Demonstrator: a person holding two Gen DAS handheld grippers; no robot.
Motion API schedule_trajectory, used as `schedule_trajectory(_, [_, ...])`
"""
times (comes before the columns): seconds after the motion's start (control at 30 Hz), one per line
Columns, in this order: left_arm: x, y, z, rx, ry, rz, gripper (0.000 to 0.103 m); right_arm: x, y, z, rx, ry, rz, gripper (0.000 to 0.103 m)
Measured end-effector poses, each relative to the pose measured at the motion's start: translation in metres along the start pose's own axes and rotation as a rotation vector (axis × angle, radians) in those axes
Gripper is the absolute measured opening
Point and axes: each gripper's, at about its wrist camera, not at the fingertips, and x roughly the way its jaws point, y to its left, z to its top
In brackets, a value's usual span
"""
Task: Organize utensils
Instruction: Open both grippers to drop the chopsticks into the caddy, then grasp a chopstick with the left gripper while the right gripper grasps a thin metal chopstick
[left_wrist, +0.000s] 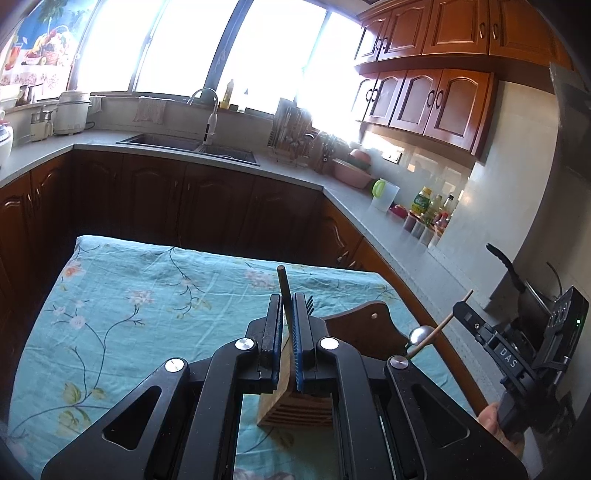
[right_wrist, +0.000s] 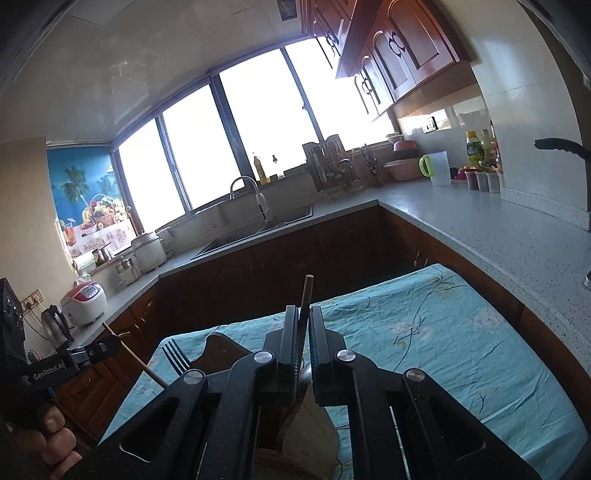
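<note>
A worktop under a turquoise floral cloth (left_wrist: 122, 295) carries a dark wooden board (left_wrist: 364, 325) near its right edge and, at the near edge, a pale slotted wooden utensil holder (left_wrist: 295, 406), with a fork (right_wrist: 176, 357) standing up just beside the board. The left gripper (left_wrist: 288, 332) hangs over the holder, its jaws nearly closed on a dark chopstick (left_wrist: 283, 286) that points upward. The right gripper (right_wrist: 303, 339) is also above the holder, jaws pinched on a brown chopstick (right_wrist: 307, 295) held upright, and each camera shows the other gripper's stick slanting out at the side.
</note>
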Motion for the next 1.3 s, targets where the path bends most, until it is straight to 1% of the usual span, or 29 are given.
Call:
schedule_trajectory(0.2, [0.001,-0.001,0.002,-0.003,0.011,0.005,0.005,0.002,0.0,0.003,0.001,0.01,0.003,0.006])
schedule_trajectory(0.27, [0.0,0.001,0.003,-0.014,0.018,0.001,0.006,0.002,0.0,0.004,0.007,0.019,0.007,0.011])
schedule_trajectory(0.3, [-0.001,0.001,0.004,-0.017,0.019,-0.003,0.011,0.002,-0.001,0.004,0.014,0.022,0.01,0.012])
schedule_trajectory(0.33, [-0.003,0.002,0.004,-0.019,0.02,-0.004,0.016,0.001,-0.001,0.005,0.019,0.024,0.011,0.017])
schedule_trajectory(0.37, [-0.005,0.002,0.005,-0.022,0.018,0.003,0.033,-0.002,-0.001,0.006,0.023,0.02,0.013,0.022])
schedule_trajectory(0.4, [-0.008,0.004,0.005,-0.027,0.013,0.01,0.043,-0.005,-0.002,0.007,0.026,0.013,0.02,0.039])
schedule_trajectory(0.43, [-0.012,0.005,0.005,-0.034,0.002,0.011,0.052,-0.009,-0.001,0.008,0.031,0.003,0.026,0.061])
schedule_trajectory(0.53, [-0.023,0.01,0.004,-0.051,-0.004,0.012,0.056,-0.025,0.0,0.013,0.041,-0.035,0.049,0.079])
schedule_trajectory(0.57, [-0.028,0.013,0.003,-0.058,-0.006,0.017,0.062,-0.03,0.0,0.015,0.043,-0.041,0.054,0.085])
schedule_trajectory(0.6, [-0.033,0.015,0.001,-0.064,-0.012,0.022,0.065,-0.036,0.0,0.016,0.048,-0.048,0.06,0.097])
schedule_trajectory(0.63, [-0.039,0.018,-0.001,-0.069,-0.019,0.031,0.069,-0.043,0.0,0.017,0.052,-0.057,0.069,0.102])
schedule_trajectory(0.7, [-0.051,0.022,-0.007,-0.07,-0.024,0.051,0.073,-0.057,0.002,0.016,0.051,-0.069,0.078,0.103])
schedule_trajectory(0.83, [-0.073,0.033,-0.025,-0.077,-0.015,0.082,0.074,-0.081,0.004,0.007,0.04,-0.069,0.092,0.103])
schedule_trajectory(1.07, [-0.106,0.048,-0.068,-0.091,0.021,0.135,0.074,-0.113,-0.001,-0.021,0.052,-0.018,0.096,0.103])
schedule_trajectory(1.3, [-0.125,0.052,-0.11,-0.09,0.08,0.161,0.074,-0.132,-0.011,-0.053,0.059,0.049,0.064,0.103])
